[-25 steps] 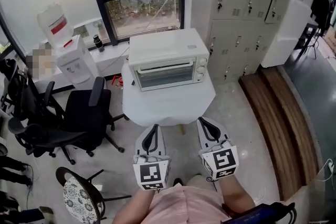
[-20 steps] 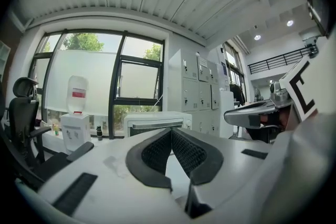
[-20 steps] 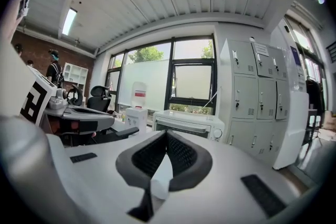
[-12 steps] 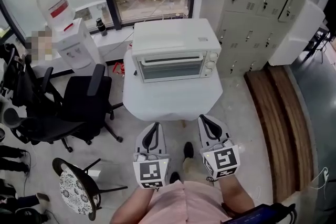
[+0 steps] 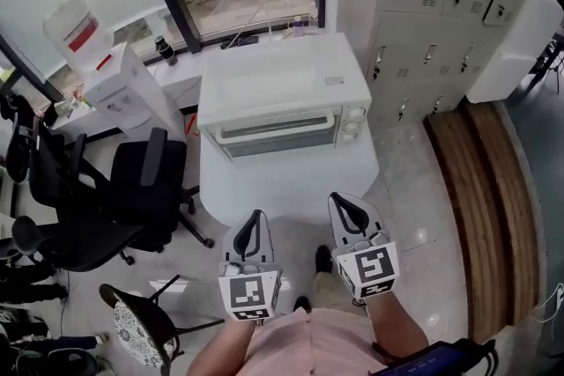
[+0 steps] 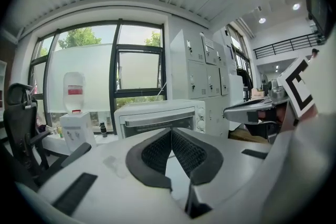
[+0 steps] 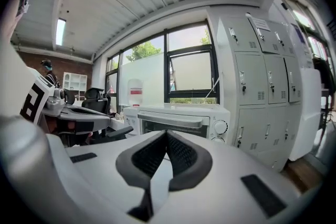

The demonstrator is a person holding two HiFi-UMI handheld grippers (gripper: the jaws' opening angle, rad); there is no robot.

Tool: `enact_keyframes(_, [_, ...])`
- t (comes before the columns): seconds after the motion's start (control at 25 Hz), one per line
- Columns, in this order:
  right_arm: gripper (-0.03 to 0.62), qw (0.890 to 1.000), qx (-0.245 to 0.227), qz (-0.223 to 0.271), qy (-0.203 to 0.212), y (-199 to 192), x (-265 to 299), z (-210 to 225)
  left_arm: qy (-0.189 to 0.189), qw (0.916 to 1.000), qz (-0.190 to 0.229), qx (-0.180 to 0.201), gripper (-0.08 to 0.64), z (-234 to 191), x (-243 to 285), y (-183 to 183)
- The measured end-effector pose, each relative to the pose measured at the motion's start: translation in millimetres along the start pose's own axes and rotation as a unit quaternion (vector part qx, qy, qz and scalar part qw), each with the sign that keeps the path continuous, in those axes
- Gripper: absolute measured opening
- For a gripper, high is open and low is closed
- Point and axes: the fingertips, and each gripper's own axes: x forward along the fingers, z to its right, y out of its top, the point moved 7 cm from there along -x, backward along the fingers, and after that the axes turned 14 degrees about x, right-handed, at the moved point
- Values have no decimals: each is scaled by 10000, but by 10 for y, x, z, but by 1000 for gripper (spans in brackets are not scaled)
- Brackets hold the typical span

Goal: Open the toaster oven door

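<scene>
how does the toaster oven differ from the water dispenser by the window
The toaster oven is wide and low; the water dispenser is tall and narrow. The oven sits on the white table; the dispenser stands left of it, carrying a red-labelled bottle. Both are white.

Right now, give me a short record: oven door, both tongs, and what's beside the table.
oven door: shut, handle along its top
toaster oven: on white table, knobs at its right
left tongs: shut, empty, apart from the oven
right tongs: shut, empty, apart from the oven
beside table: black office chair at left, grey lockers at right
</scene>
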Motion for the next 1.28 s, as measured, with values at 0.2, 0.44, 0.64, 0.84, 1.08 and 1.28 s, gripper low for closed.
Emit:
enact_keyframes(0.2, [2, 9998, -19, 70, 205, 251, 375, 393, 164, 9998, 10, 86, 14, -10, 515, 225])
enact_keyframes(0.44, [3, 9984, -57, 226, 514, 568, 677, 688, 364, 9990, 43, 245, 14, 17, 870, 493])
enact_keyframes(0.64, [6, 9967, -79, 360, 727, 707, 866, 805, 557, 9979, 56, 324, 14, -35, 1036, 591])
enact_keyframes(0.84, [9, 9956, -149, 405, 828, 784, 1000, 828, 708, 9971, 33, 280, 14, -130, 1095, 585])
enact_keyframes(1.08, [17, 9957, -258, 305, 836, 780, 1136, 770, 759, 9970, 48, 157, 14, -287, 1161, 505])
enact_keyframes(1.28, [23, 9957, -422, 202, 803, 759, 1242, 658, 791, 9968, 92, 35, 14, -500, 1189, 451])
